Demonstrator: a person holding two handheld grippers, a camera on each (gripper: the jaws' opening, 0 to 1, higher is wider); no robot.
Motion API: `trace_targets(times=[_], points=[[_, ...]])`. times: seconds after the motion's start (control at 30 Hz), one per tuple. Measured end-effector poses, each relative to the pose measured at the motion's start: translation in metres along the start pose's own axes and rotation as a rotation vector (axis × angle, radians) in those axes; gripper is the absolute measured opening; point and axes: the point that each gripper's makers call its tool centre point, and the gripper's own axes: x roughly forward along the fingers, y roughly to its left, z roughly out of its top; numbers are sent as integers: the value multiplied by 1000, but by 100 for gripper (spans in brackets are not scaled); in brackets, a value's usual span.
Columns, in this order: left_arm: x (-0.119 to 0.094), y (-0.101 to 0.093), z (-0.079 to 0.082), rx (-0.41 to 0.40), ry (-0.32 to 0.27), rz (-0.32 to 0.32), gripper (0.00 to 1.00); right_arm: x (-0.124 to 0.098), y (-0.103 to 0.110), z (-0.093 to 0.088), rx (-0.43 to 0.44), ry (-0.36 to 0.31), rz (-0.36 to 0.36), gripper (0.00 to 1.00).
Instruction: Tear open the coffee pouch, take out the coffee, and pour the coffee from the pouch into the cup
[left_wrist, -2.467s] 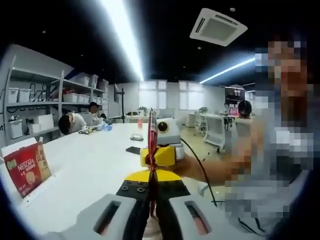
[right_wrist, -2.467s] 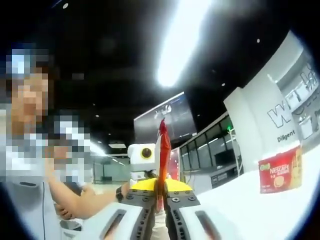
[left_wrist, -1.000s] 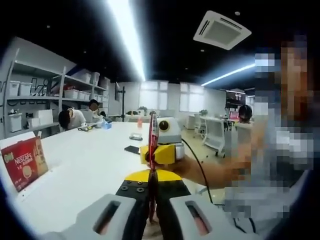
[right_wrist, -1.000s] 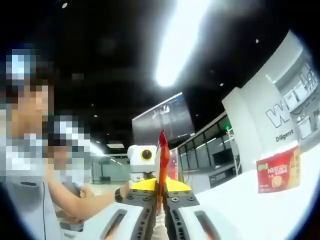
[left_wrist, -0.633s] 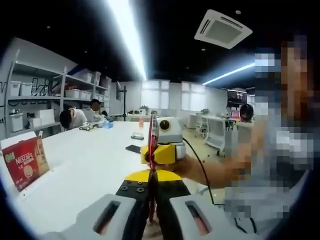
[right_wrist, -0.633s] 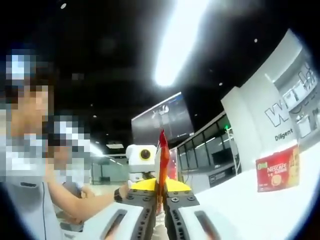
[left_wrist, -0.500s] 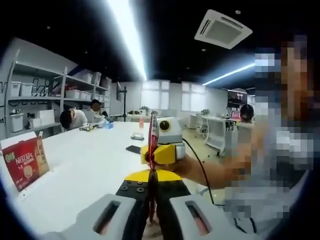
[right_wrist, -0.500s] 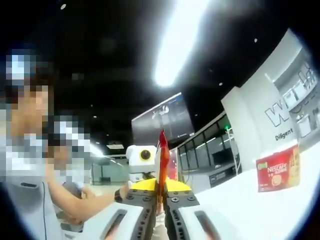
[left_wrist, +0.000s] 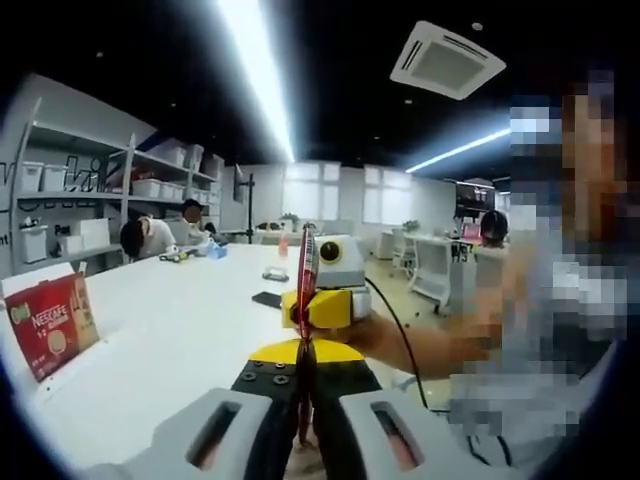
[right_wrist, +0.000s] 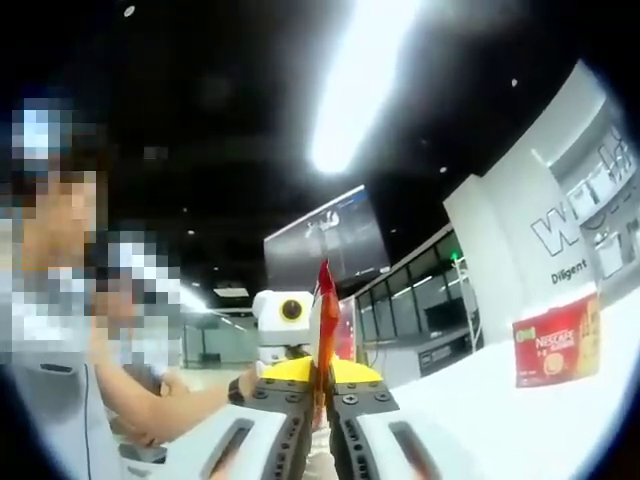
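Open-plan office or lab, long white tables (left_wrist: 180, 330), shelving with storage bins (left_wrist: 150, 188), ceiling strip lights (left_wrist: 255, 75), seated workers (left_wrist: 140, 238)

Two hand-held grippers are in play: the left hand-held gripper (left_wrist: 303, 385) and the right hand-held gripper (right_wrist: 322, 400), and between them they pinch one red coffee pouch (left_wrist: 305, 290), seen edge-on. One red Nescafé box (left_wrist: 45, 325) stands on the one long white surface (left_wrist: 180, 330), where one dark phone (left_wrist: 266, 299) also lies. Two people (left_wrist: 140, 238) sit at the far end of that surface, and one ceiling air-conditioner vent (left_wrist: 447, 62) hangs overhead.
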Motion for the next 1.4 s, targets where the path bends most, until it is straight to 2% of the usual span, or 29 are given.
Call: trace_targets(times=[1.07, 1.4], points=[[3, 3, 4, 3, -15, -8, 5, -1, -5, 5, -14, 0, -16, 5], [0, 2, 0, 4, -10, 0, 5, 1, -6, 0, -7, 7, -9, 5]])
